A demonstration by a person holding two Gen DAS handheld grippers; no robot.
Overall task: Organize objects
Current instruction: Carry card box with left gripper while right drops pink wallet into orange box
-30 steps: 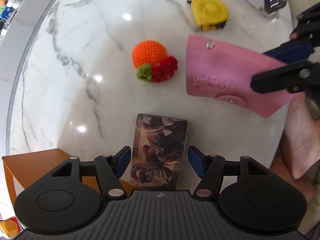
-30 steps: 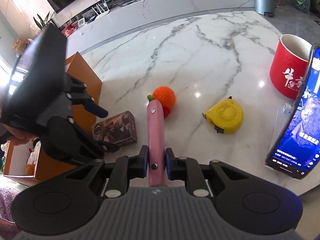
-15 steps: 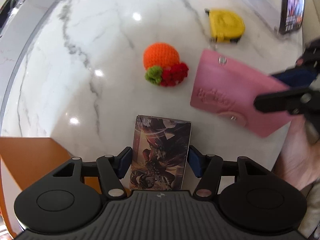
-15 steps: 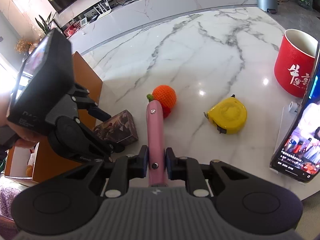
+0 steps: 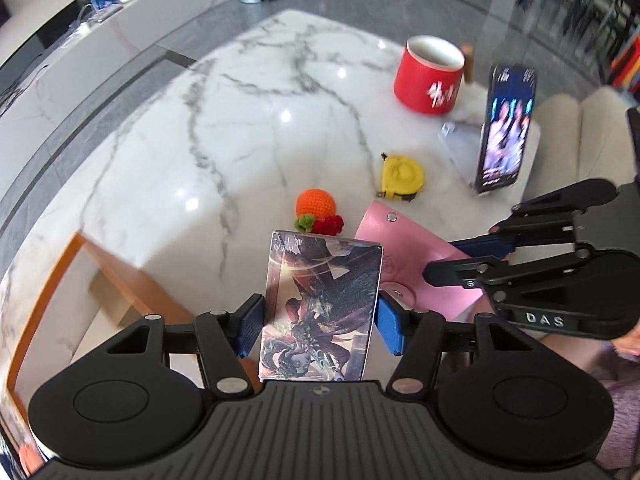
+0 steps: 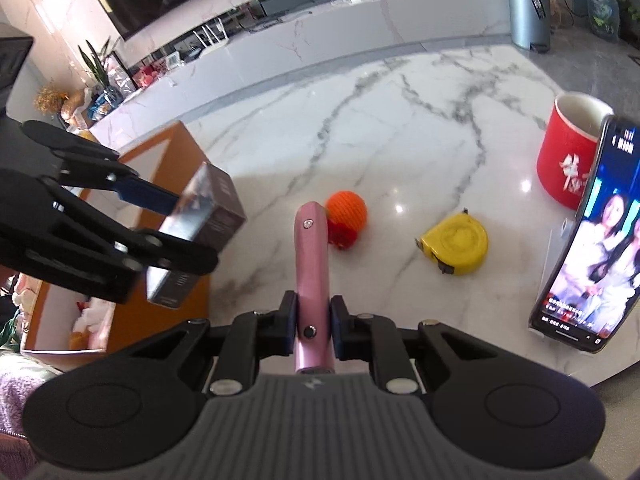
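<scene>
While the left gripper (image 5: 318,330) clamps the picture-printed box (image 5: 320,312) in the air over the marble table's near edge (image 5: 168,248), above the orange bin (image 5: 116,268), and the right gripper (image 6: 313,330) pinches the pink pouch (image 6: 312,272) edge-on, the two loads sit close; a swing could knock them together or twist the box loose. On the table: one crochet orange (image 5: 316,204), one yellow tape measure (image 5: 402,178), one red mug (image 5: 430,76), one phone (image 5: 506,128).

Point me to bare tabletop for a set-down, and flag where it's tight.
Free: the wide marble behind the crochet orange, running to the far rim. Crowded: the near right, with tape measure, red mug and propped phone. The orange box borders the left edge.
</scene>
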